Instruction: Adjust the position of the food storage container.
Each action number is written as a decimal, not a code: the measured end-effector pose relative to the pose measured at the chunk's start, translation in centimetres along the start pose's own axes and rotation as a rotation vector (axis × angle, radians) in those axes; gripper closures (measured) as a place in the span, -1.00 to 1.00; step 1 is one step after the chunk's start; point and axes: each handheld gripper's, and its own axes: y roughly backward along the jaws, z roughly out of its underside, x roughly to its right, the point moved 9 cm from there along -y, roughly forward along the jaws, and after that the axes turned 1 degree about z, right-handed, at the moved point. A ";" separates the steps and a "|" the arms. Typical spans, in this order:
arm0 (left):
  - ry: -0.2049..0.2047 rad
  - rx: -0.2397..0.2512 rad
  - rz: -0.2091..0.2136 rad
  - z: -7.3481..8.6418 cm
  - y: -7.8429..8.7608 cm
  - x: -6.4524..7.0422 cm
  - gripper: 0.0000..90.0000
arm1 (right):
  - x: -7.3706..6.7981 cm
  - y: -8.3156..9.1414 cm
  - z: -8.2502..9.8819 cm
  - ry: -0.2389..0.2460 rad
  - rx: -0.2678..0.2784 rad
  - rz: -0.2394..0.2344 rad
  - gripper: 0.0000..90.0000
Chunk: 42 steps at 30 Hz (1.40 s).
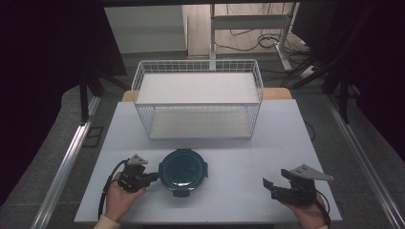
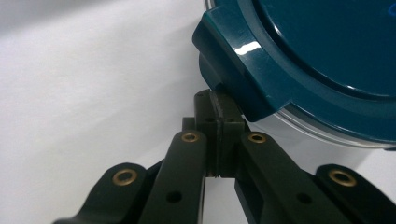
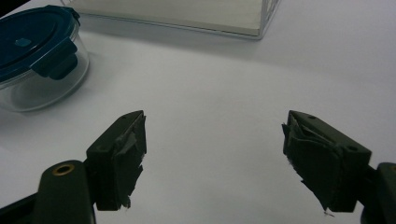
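Observation:
A round clear container with a dark teal snap lid (image 1: 183, 171) stands on the white table (image 1: 243, 157) near its front middle. My left gripper (image 1: 154, 177) is shut with nothing between its jaws, and its tips rest against the lid's left latch. In the left gripper view the closed tips of the left gripper (image 2: 217, 106) sit just under the latch tab of the lid (image 2: 322, 51). My right gripper (image 1: 276, 179) is open and holds nothing at the front right, well away from the container. The right gripper view shows the right gripper (image 3: 215, 154) over bare table, the container (image 3: 35, 44) at upper left.
A white wire basket (image 1: 197, 106) with a white floor stands at the back of the table, behind the container; its corner (image 3: 187, 16) shows at the top of the right gripper view. A metal rail (image 1: 71, 152) runs along the table's left side.

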 end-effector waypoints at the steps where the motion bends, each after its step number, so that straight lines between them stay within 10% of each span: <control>1: -0.005 -0.001 0.003 -0.1 -0.1 0.2 1.00 | 0.0 0.0 0.0 0.000 -0.001 0.001 -0.53; 17: -0.079 -0.017 0.047 -1.3 -1.6 3.3 1.00 | 0.0 -0.1 0.1 0.000 -0.004 0.000 -0.53; 28: -0.076 0.141 0.006 -1.7 1.0 1.7 0.97 | -0.1 -0.2 0.1 0.012 0.004 -0.004 -0.53; 35: 0.015 0.227 0.069 -1.9 3.8 1.2 0.07 | -0.4 -0.2 0.1 0.026 0.007 -0.012 -0.53; 42: 0.046 0.235 0.079 -2.2 4.7 1.3 -0.24 | -0.5 -0.3 0.3 0.030 0.003 -0.015 -0.53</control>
